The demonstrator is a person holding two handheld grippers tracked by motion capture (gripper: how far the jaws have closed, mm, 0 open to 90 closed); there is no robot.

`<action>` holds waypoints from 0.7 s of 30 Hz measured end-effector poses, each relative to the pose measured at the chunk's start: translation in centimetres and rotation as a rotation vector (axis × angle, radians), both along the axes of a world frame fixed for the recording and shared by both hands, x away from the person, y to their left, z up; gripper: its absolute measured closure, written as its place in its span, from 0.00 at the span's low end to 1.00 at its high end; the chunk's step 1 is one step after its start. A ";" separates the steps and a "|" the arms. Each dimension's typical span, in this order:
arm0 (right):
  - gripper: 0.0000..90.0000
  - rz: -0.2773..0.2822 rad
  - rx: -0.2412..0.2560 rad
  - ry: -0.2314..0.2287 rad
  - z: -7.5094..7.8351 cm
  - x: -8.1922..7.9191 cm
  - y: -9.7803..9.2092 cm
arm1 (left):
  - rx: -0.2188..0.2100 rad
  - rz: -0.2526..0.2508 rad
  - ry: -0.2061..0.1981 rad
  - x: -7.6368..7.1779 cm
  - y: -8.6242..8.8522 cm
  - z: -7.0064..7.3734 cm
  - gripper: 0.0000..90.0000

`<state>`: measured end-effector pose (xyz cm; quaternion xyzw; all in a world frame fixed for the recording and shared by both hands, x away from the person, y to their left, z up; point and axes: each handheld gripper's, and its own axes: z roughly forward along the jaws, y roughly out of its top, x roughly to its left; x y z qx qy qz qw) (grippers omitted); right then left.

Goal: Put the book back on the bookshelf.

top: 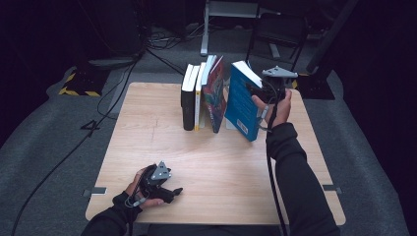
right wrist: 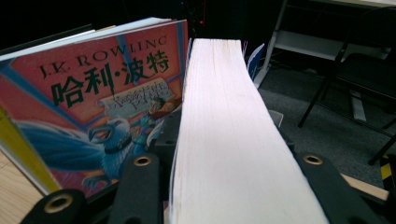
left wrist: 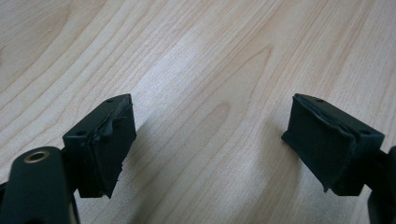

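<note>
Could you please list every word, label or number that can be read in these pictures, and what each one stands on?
"J.K. ROWLING": top of the red book cover.
"哈利·波特": large characters beneath it on the same cover.
Scroll text on that cover: too small to read.
White label on the blue book, held by the right gripper: too blurred to read.

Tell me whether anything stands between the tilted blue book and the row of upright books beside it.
Nothing visible does. The right claw grips the thick blue paperback book, which tilts beside the colourful illustrated book ending the row; an open gap of light wooden table separates their bases.
</note>
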<state>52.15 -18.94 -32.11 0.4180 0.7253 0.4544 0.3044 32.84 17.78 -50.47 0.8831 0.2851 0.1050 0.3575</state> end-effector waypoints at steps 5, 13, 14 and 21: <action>0.66 0.001 0.013 0.004 -0.6 -1.0 -0.8 | 0.000 0.000 -0.001 0.0 0.0 0.0 0.18; 0.65 0.020 0.019 0.011 -1.1 -2.2 -1.9 | 0.002 -0.004 -0.002 0.1 0.0 0.0 0.18; 0.65 0.021 0.019 0.011 -1.2 -2.3 -2.0 | 0.001 -0.005 -0.001 0.1 0.0 0.0 0.18; 0.63 0.025 0.008 0.001 -1.4 -3.1 -2.3 | 0.001 -0.005 -0.001 0.1 0.0 0.0 0.18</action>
